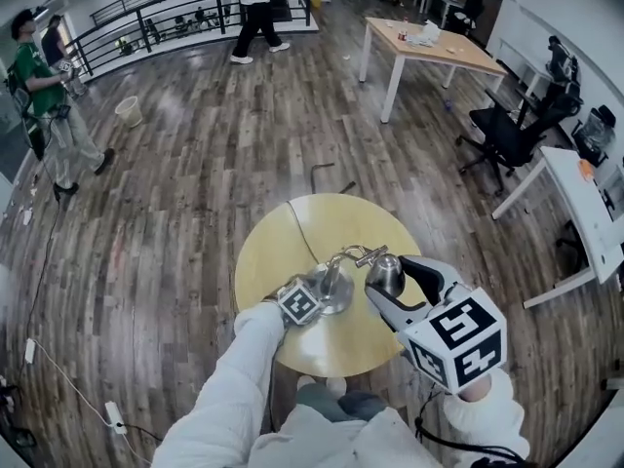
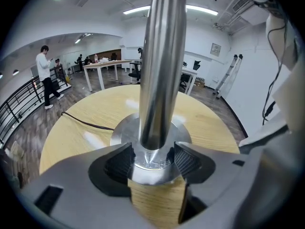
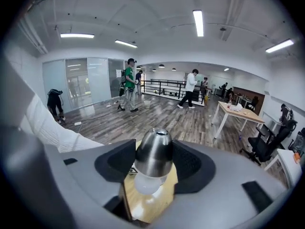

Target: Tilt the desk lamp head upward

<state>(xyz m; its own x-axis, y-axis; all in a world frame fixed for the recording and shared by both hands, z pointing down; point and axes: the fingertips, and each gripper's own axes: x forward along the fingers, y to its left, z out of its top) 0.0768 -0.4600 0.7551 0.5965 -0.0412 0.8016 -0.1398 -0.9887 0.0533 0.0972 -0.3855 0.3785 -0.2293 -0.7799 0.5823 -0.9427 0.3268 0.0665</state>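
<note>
the right gripper (image 3: pixel 153 165) clasps the desk lamp head (image 3: pixel 153 151) by its steel shade, a pad on each flank; the left gripper (image 2: pixel 151 162) is clamped on the collar at the foot of the lamp post (image 2: pixel 159 66), on the round table (image 1: pixel 268 252). to tilt well, i'd hold the left firm so the base (image 2: pixel 123 128) can't skid, and swing the head about its joint rather than pull. only the right gripper view shows the white bulb (image 3: pixel 147 182); only the head view shows the jointed arm (image 1: pixel 349 254).
</note>
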